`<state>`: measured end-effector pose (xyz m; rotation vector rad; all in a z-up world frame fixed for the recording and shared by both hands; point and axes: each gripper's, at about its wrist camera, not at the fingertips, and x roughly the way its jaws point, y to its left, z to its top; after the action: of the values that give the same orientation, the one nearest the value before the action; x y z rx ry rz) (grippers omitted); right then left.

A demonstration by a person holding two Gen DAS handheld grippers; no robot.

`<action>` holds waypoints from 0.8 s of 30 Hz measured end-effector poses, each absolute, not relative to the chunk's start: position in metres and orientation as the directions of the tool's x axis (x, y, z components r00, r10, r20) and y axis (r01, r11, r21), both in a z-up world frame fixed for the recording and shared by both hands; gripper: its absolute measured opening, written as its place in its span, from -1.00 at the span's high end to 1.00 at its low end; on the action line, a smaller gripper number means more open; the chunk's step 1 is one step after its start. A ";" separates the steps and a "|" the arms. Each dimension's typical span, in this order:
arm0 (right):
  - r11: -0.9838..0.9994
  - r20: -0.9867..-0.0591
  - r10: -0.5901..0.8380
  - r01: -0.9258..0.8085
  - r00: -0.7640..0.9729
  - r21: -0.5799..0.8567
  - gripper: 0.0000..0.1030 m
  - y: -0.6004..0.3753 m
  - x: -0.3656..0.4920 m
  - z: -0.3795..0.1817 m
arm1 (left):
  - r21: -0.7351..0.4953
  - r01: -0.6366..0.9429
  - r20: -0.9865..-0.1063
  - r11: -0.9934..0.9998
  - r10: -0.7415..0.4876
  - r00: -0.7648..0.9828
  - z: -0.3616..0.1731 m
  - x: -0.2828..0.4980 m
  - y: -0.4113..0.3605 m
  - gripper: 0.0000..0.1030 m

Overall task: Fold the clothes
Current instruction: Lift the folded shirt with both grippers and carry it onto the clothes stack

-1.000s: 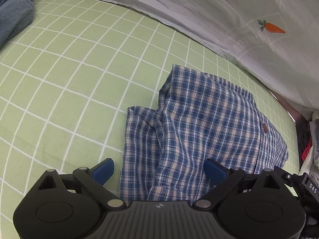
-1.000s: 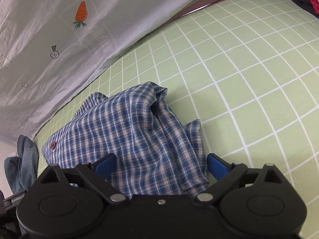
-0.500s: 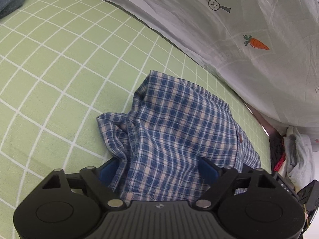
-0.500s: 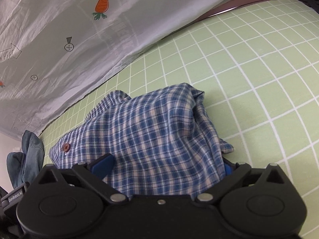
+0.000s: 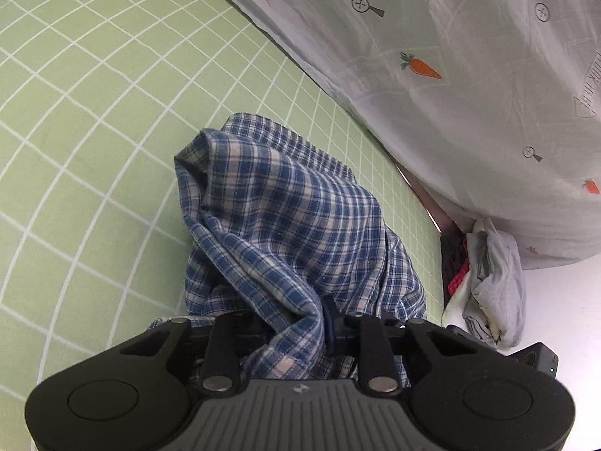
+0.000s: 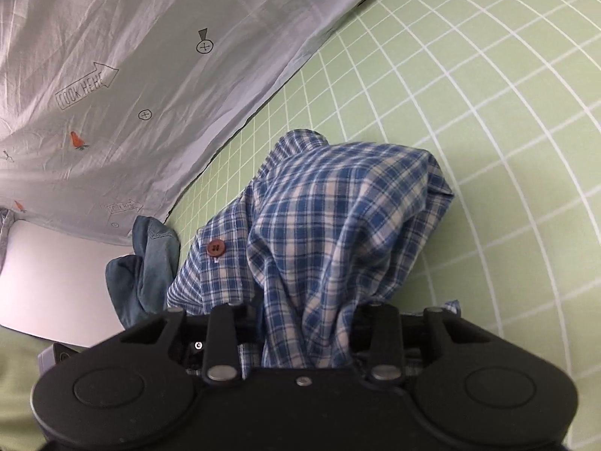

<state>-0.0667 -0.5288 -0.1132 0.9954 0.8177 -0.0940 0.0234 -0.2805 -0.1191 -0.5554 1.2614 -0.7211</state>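
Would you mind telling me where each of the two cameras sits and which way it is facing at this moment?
Left wrist: sits on the left gripper, looks along its fingers over the plaid shirt toward the white sheet; only the gripper's body shows.
Right wrist: sits on the right gripper, looks over the shirt toward the sheet and the denim garment; only the gripper's body shows.
Shared: shirt, sheet, green checked cover.

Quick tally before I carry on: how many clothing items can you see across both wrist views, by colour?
Blue plaid shirt: 1, both grippers (left, right) shut on it
Blue denim garment: 1
Grey folded garment: 1
Red and black items behind the grey one: too hidden to count
Total: 3 clear items
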 end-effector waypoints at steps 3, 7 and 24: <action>0.543 -0.632 0.284 0.423 0.721 0.725 0.28 -0.516 -0.095 -0.103 | -0.745 0.212 -0.623 0.632 -0.774 0.118 -0.108 0.003 -0.277 0.49; 0.541 -0.622 0.200 0.444 0.757 0.714 0.28 -0.509 -0.140 -0.079 | -0.764 0.277 -0.590 0.582 -0.805 0.065 -0.092 -0.019 -0.284 0.49; 0.398 -0.547 -0.107 0.540 0.830 0.742 0.28 -0.645 -0.349 -0.042 | -0.765 0.520 -0.524 0.380 -0.836 -0.160 -0.053 -0.154 -0.509 0.49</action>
<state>-0.3488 -0.6453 -0.0418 1.0927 0.4525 -0.4275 -0.1536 -0.5085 -0.0533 -0.3356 1.2360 -1.2297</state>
